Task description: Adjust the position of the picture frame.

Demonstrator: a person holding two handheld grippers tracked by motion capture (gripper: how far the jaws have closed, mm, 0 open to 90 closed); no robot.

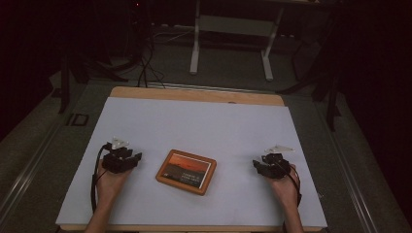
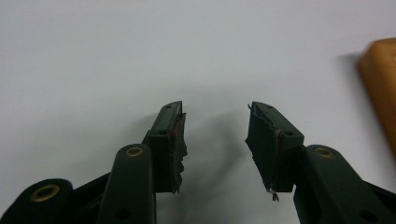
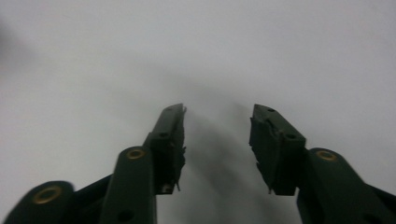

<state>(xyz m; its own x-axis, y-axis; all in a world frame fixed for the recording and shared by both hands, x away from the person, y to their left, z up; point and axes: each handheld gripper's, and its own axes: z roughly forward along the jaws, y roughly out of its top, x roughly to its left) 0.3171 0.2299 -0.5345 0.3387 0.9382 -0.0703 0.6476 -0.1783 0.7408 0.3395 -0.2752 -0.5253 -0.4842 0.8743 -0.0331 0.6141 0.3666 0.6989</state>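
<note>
A wooden picture frame (image 1: 186,171) with an orange sunset picture lies flat near the front middle of the white table sheet (image 1: 194,126). My left gripper (image 1: 122,159) rests on the sheet to the left of the frame, a short gap away. In the left gripper view its jaws (image 2: 215,135) stand open over bare sheet, and the frame's wooden edge (image 2: 380,84) shows at the right. My right gripper (image 1: 269,166) rests to the right of the frame, farther off. In the right gripper view it (image 3: 217,135) is open with nothing between the jaws.
The sheet covers a wooden table (image 1: 194,93) whose far edge shows bare. Beyond it, on the dark floor, stand white desk legs (image 1: 195,48) and cables (image 1: 145,58). A metal rail (image 1: 29,165) runs along the table's left side.
</note>
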